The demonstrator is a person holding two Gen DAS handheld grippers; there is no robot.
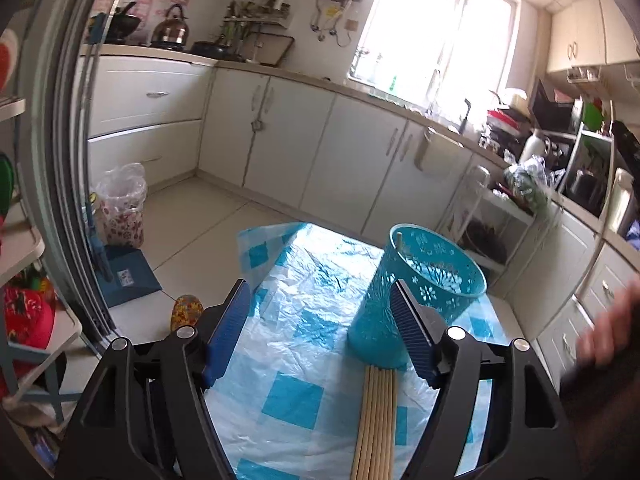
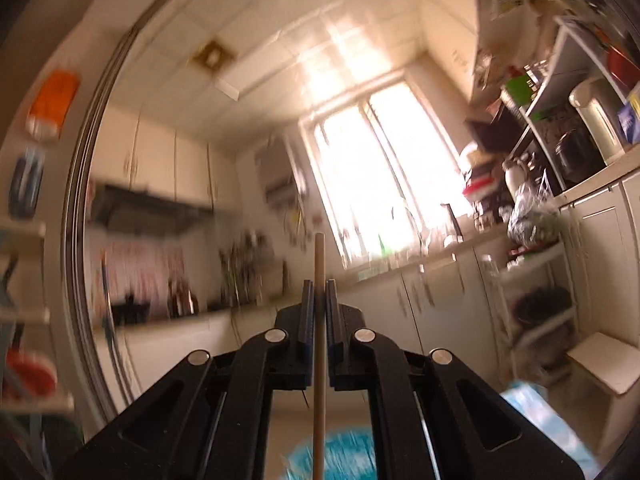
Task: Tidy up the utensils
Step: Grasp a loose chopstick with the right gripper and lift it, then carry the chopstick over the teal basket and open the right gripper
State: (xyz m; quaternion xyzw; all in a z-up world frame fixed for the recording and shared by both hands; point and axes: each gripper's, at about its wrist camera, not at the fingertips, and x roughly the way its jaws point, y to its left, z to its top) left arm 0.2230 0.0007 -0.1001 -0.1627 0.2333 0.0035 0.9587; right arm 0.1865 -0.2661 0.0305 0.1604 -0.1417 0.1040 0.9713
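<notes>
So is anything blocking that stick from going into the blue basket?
Nothing visible. The right gripper pinches one chopstick, with the basket blurred just below it. The basket's mouth is open, holding only one chopstick against its rim.

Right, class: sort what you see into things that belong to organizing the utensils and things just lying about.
Job:
- chopstick bundle
- turquoise holder
- single chopstick, clamped in right gripper
- left gripper, open

Lying about:
- kettle
- lined bin
- dustpan

A blurred hand (image 1: 608, 328) is smearing at three o'clock; the chopstick bundle (image 1: 376, 420) is running off at six.
</notes>
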